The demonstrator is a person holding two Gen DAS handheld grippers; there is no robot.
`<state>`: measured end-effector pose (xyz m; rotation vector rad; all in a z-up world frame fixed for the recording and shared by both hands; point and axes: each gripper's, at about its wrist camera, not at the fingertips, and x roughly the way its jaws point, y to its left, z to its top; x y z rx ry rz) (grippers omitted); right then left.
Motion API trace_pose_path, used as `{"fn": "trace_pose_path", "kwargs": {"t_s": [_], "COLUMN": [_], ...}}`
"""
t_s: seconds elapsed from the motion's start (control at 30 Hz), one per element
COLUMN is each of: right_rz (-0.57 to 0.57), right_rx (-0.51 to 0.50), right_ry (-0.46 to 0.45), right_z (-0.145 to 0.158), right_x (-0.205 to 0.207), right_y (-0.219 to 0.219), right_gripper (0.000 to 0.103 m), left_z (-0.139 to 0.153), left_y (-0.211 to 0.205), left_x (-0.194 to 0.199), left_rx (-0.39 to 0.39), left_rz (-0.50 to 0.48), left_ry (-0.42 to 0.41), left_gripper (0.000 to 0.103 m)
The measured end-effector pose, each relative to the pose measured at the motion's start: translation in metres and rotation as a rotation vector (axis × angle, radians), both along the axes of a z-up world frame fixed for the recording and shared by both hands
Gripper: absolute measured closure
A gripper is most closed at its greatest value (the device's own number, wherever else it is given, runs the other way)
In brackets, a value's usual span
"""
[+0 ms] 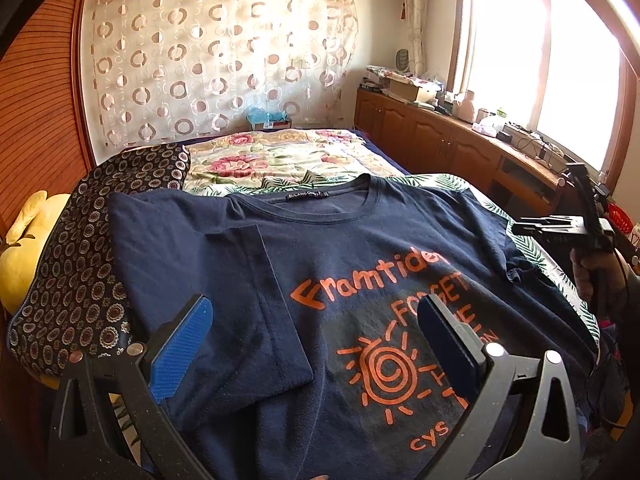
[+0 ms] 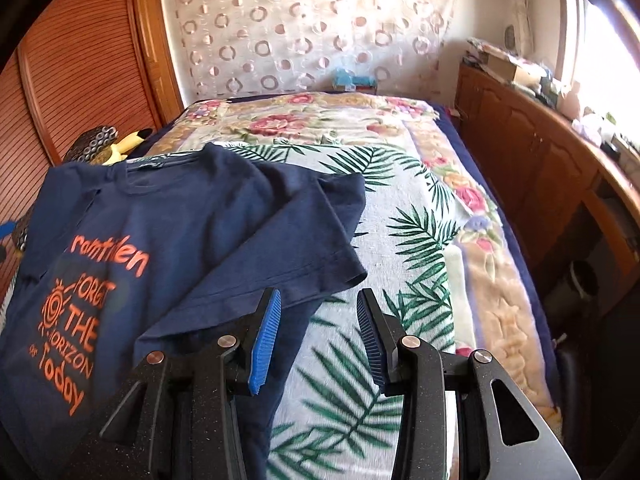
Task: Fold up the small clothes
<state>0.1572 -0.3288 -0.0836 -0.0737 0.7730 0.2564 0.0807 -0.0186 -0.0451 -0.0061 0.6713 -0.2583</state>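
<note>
A navy T-shirt (image 1: pixel 360 264) with orange lettering and a sun print lies face up on the bed, collar at the far side. In the left wrist view its left sleeve (image 1: pixel 224 280) is folded inward over the chest. My left gripper (image 1: pixel 316 316) hovers open above the shirt's front with nothing between its blue pads. The right wrist view shows the shirt (image 2: pixel 168 240) with its other sleeve (image 2: pixel 320 216) spread flat. My right gripper (image 2: pixel 318 300) stands open just off that sleeve's hem, holding nothing. It also appears from the side as the right gripper (image 1: pixel 536 227) in a person's hand (image 1: pixel 596 276).
A palm-leaf sheet (image 2: pixel 380 264) covers the near bed, with a floral blanket (image 1: pixel 280 160) beyond. A dark patterned pillow (image 1: pixel 80 264) and a yellow plush toy (image 1: pixel 24 256) lie left of the shirt. A cluttered wooden cabinet (image 1: pixel 440 136) runs along the right under the window.
</note>
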Motion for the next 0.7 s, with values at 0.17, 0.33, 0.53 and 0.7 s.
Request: {"fn": "trace_pose_path", "kwargs": {"t_s": [0.17, 0.33, 0.53, 0.7], "right_rz": [-0.028, -0.040, 0.003, 0.064], "right_rx": [0.028, 0.042, 0.035, 0.049], "right_ry": [0.039, 0.064, 0.042, -0.009], "right_z": [-0.007, -0.006, 0.005, 0.024], "right_x": [0.023, 0.033, 0.033, 0.031], "right_y": [-0.003, -0.002, 0.006, 0.017], "right_gripper": [0.062, 0.062, 0.097, 0.100], "left_z": [-0.004, -0.006, -0.006, -0.007], "left_y": [0.001, 0.004, 0.005, 0.006], "left_x": [0.000, 0.000, -0.001, -0.001], "left_rx": [-0.001, -0.005, -0.008, -0.009], "left_rz": [0.002, 0.005, 0.007, 0.010], "left_ry": [0.010, 0.014, 0.014, 0.014], "left_gripper": [0.000, 0.000, 0.000, 0.000]}}
